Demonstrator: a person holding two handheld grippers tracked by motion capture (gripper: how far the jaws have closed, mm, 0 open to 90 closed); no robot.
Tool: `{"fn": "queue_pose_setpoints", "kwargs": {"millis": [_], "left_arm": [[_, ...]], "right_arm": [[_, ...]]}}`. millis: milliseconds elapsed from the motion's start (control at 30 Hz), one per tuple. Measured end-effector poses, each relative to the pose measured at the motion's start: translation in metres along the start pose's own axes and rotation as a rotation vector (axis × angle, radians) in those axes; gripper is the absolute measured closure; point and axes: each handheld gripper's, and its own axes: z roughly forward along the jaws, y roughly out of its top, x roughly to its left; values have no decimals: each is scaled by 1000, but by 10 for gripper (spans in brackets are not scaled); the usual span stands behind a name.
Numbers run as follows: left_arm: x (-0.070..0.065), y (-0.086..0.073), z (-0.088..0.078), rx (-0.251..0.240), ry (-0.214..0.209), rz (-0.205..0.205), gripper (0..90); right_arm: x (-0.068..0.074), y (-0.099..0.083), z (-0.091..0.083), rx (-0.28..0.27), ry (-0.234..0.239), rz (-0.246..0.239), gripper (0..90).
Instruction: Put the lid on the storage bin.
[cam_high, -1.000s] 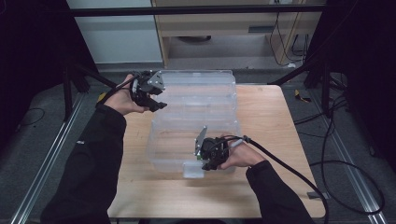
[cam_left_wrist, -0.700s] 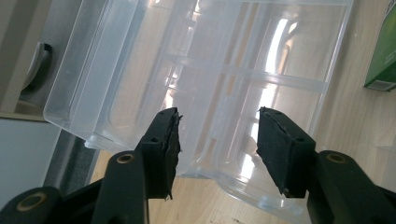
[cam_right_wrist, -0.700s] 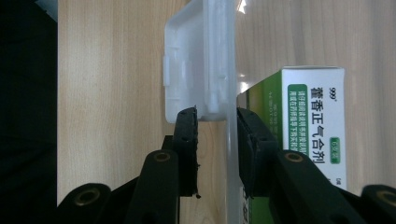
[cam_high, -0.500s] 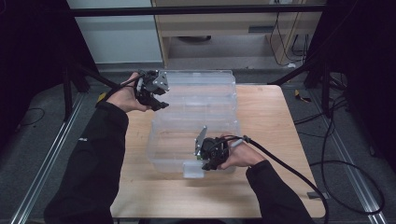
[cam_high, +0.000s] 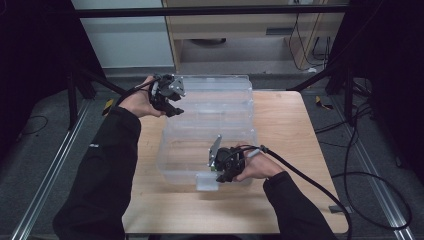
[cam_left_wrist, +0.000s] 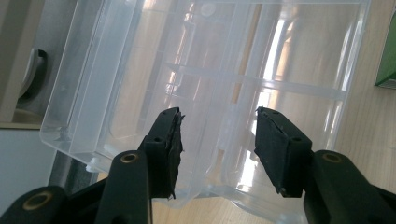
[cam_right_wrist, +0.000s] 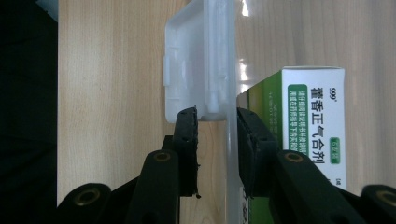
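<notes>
I hold my right gripper (cam_high: 218, 172) at the near front wall of the clear plastic box (cam_high: 200, 150), just beside its latch tab (cam_right_wrist: 184, 65). In the right gripper view my two black jaws stand on either side of that thin wall, one pad on the outside by the tab and one on the inside, and both pads press on the plastic, so I am pinching the box's front wall. Just past my inner jaw, inside the box, lies a green and white medicine carton (cam_right_wrist: 313, 126), close to the wall but whether it touches my jaw I cannot tell. The wooden table (cam_high: 295, 150) runs out beyond my outer jaw.

My left gripper (cam_high: 172, 102) is up at the far left corner of the box, beside the raised lid (cam_high: 215, 90). In the left gripper view the jaws are spread, with the clear lid (cam_left_wrist: 210, 79) lying ahead of and beyond them; its moulded ribs show through the gap. The jaws have just been closing a little, yet the pads are apart from each other and I cannot see them pressing on the plastic. Whether the lid's edge sits between them or just behind them I cannot tell.

The box sits between my two grippers, its lid toward the left one and its front wall in the right one.
</notes>
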Motion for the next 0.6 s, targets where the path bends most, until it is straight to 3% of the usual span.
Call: {"fn": "queue_pose_setpoints", "kwargs": {"millis": [600], "left_arm": [[9, 8, 12, 22, -22, 12, 538]], "right_arm": [[-1, 0, 0, 0, 7, -2, 711]]}}
